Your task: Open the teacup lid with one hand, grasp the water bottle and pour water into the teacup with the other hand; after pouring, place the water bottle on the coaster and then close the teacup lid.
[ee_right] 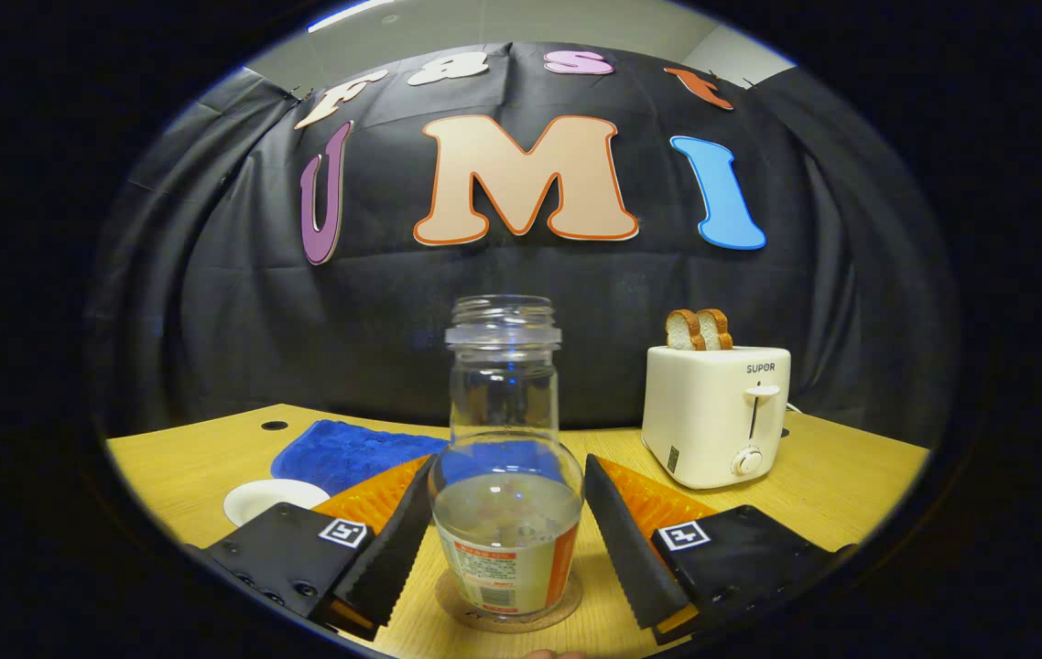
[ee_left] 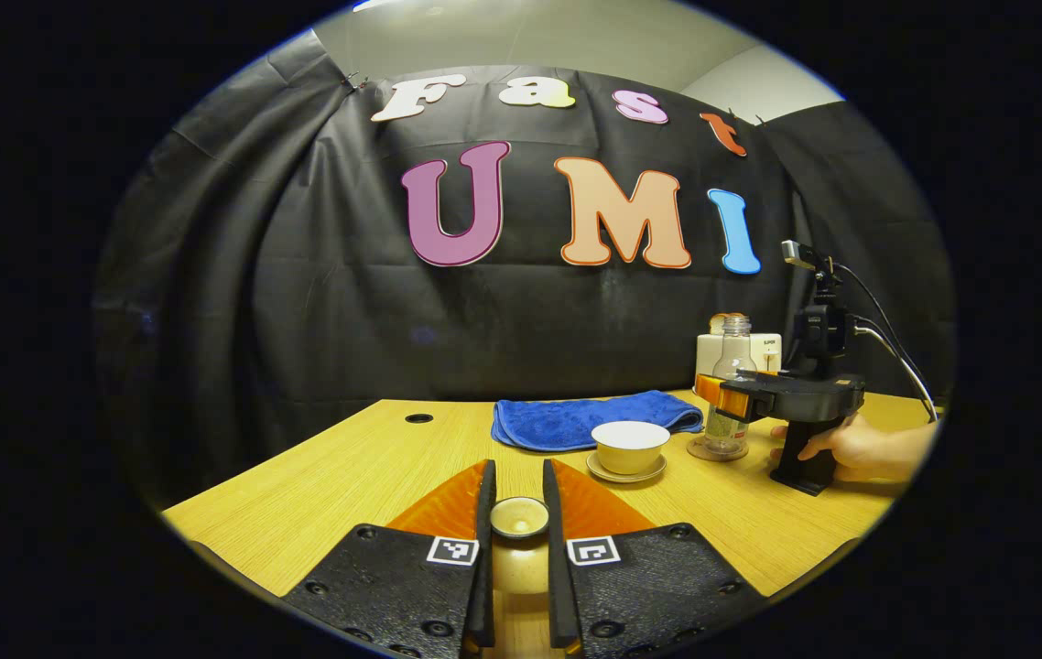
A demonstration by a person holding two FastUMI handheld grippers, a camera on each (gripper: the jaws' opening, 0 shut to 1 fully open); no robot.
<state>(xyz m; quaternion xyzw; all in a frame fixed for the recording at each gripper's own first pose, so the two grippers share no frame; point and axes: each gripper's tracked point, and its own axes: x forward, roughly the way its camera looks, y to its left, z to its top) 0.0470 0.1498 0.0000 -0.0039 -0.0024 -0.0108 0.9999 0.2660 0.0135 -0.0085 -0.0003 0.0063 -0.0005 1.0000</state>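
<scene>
My left gripper (ee_left: 517,476) is shut on the small beige teacup lid (ee_left: 519,517), held low over the wooden table (ee_left: 347,476). Beyond it the pale teacup (ee_left: 630,445) stands uncovered on its saucer (ee_left: 626,471). To its right the clear water bottle (ee_left: 730,384) stands upright on the round coaster (ee_left: 716,451). In the right gripper view the capless bottle (ee_right: 507,476), about a third full, rests on the coaster (ee_right: 507,604). My right gripper (ee_right: 509,462) has both fingers against the bottle's sides. A hand (ee_left: 855,448) holds the right gripper (ee_left: 724,395).
A folded blue cloth (ee_left: 590,419) lies behind the teacup near the black wall. A white toaster (ee_right: 715,416) with two bread slices (ee_right: 699,329) stands at the back right. A small camera on a stand (ee_left: 819,320) rises behind the right gripper.
</scene>
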